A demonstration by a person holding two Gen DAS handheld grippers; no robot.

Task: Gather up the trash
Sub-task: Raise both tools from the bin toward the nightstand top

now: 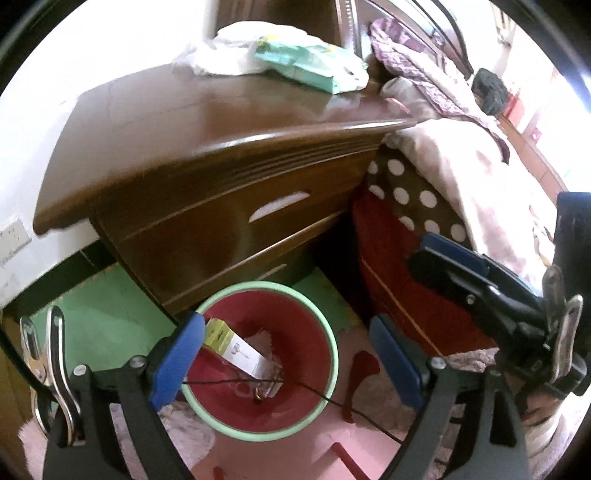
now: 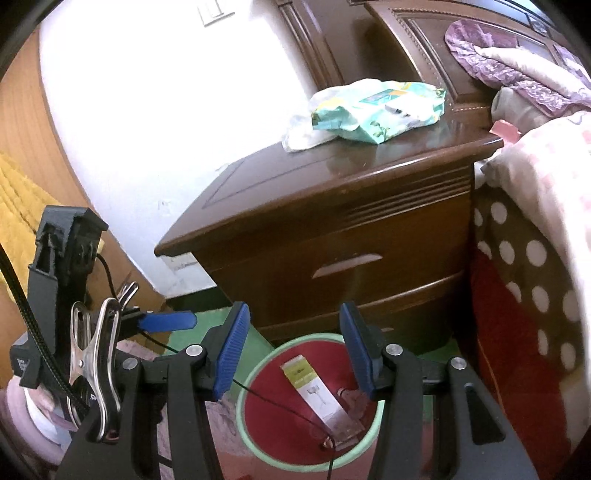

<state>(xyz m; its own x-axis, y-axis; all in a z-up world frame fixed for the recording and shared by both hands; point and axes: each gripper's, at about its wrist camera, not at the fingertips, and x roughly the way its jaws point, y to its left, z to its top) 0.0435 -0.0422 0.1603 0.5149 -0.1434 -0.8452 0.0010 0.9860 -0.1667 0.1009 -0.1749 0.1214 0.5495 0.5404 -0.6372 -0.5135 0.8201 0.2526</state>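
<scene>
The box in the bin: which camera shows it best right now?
The right wrist view: the box lies in the open between the right gripper pads, whole length visible inside the bin. In the left wrist view the box has its yellow end partly hidden behind a left gripper pad.

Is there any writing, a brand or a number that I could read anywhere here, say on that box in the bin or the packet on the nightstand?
None can be read.
Box in the red bin: yellow-green end and a printed drawing on white, lettering too blurred.
Green packet on the nightstand: printed label, too small and blurred.
Wall switch plate: no legible marking.
</scene>
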